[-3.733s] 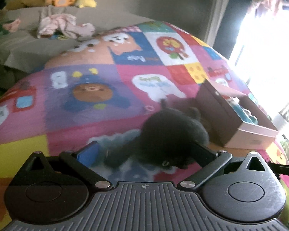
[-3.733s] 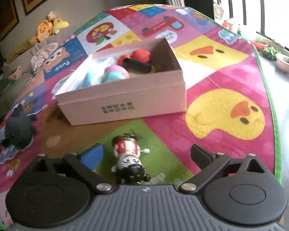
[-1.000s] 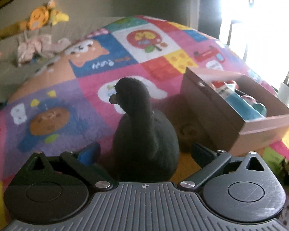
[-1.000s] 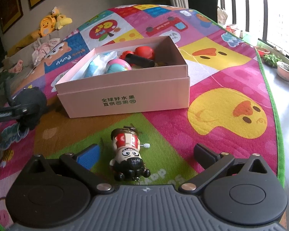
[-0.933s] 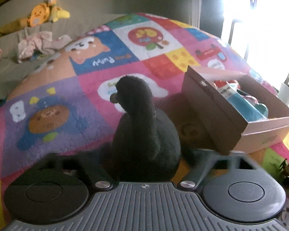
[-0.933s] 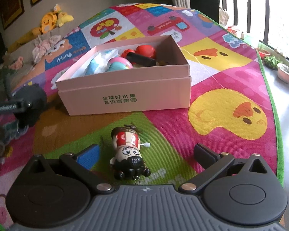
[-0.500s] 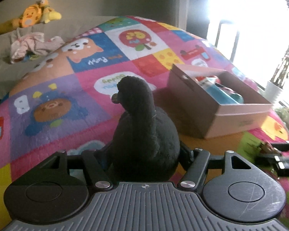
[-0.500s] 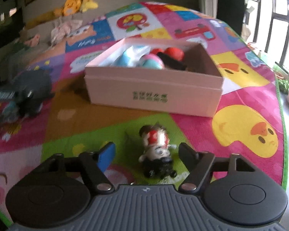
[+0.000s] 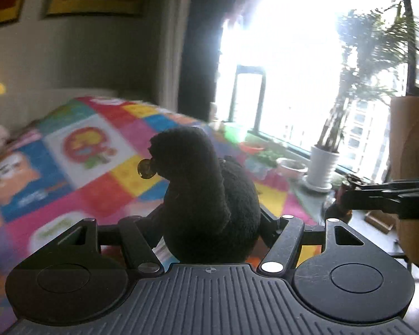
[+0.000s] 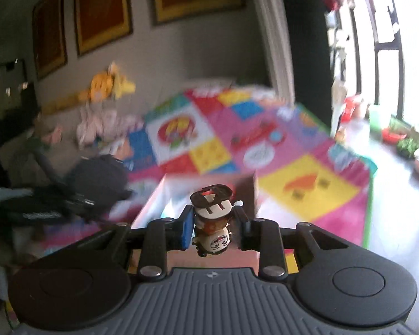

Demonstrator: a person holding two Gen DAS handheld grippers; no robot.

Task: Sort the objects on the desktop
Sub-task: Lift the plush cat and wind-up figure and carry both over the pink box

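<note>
A black plush toy (image 9: pixel 198 184) with a small round tag stands upright between the fingers of my left gripper (image 9: pixel 209 217), which is shut on its body and holds it off the mat. In the right wrist view, the jaws of my right gripper (image 10: pixel 213 223) are closing and press both sides of a small wind-up figure (image 10: pixel 212 212) with a painted face, base pointing away. The figure hangs above the open pink box (image 10: pixel 149 209). The black plush toy (image 10: pixel 97 178) shows blurred at the left of that view. The right gripper (image 9: pixel 377 195) reaches in from the right of the left wrist view.
A colourful patchwork play mat (image 9: pixel 97 167) covers the floor. Potted plants (image 9: pixel 319 167) stand by the bright window on the right. A grey sofa with plush toys (image 10: pixel 106 86) and framed pictures lines the far wall. The box holds several toys, mostly hidden.
Both grippers closed on their toys and rose from the mat, the left with the black plush, the right with the wind-up figure. Both views now tilt up toward wall and window.
</note>
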